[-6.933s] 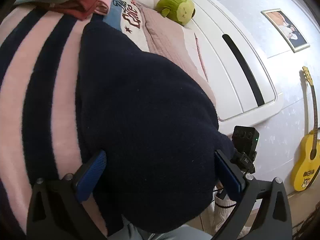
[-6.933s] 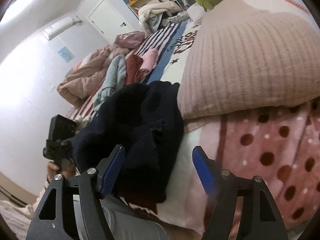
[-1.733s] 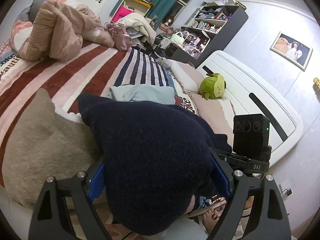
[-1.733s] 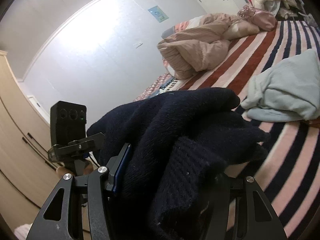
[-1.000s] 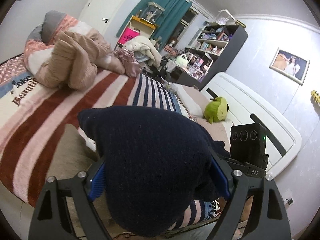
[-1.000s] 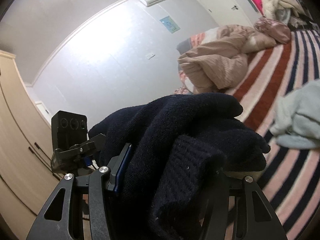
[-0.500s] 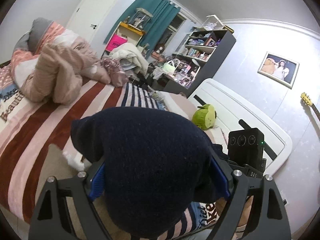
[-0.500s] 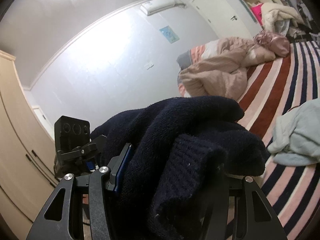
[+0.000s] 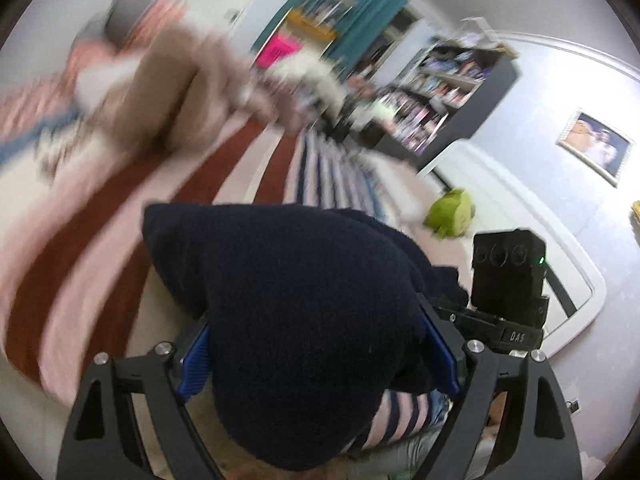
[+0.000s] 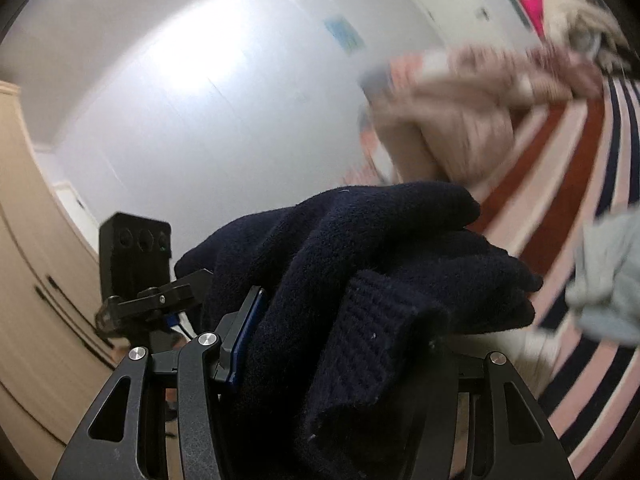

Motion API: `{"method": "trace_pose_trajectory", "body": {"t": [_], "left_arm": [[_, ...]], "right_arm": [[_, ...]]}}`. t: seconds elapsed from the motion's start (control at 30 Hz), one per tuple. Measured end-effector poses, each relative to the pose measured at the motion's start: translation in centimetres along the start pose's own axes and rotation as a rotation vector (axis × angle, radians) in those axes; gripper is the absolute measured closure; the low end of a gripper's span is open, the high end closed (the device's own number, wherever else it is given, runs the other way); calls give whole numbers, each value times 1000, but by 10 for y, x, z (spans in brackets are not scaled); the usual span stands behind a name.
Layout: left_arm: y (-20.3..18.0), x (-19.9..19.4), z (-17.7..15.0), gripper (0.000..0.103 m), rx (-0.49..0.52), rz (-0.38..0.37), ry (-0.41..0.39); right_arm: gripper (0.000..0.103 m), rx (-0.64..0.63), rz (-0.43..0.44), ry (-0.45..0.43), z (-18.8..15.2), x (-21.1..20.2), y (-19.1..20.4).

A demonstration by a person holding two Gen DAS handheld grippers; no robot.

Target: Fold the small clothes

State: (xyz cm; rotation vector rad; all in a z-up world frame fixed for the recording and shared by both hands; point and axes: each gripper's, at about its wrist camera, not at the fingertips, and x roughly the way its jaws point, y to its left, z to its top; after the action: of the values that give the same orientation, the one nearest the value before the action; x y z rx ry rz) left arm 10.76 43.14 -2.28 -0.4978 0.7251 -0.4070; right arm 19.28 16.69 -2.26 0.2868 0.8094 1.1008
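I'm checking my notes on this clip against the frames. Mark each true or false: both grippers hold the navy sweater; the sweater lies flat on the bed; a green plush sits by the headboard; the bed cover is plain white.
1. Both grippers hold the navy sweater: true. The left gripper and right gripper are each shut on it.
2. The sweater lies flat on the bed: false. It is bunched up in the grippers.
3. A green plush sits by the headboard: true.
4. The bed cover is plain white: false. It is striped.

Close wrist views (shared sweater)
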Motion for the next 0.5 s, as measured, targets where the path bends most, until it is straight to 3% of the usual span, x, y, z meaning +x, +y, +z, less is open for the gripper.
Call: {"method": "trace_pose_trajectory", "body": {"t": [0.07, 0.17, 0.3, 0.5], "left_arm": [[17, 16, -27, 18, -11, -18, 29], [8, 22, -40, 18, 46, -41, 3], [-14, 41, -31, 17, 104, -28, 31], [-12, 48, -19, 12, 98, 28, 71]], "right_arm": [[53, 17, -22, 67, -25, 18, -17], [53, 46, 12, 84, -44, 15, -35], [53, 64, -9, 68, -46, -10, -44], [53, 131, -20, 81, -51, -7, -54]]}}
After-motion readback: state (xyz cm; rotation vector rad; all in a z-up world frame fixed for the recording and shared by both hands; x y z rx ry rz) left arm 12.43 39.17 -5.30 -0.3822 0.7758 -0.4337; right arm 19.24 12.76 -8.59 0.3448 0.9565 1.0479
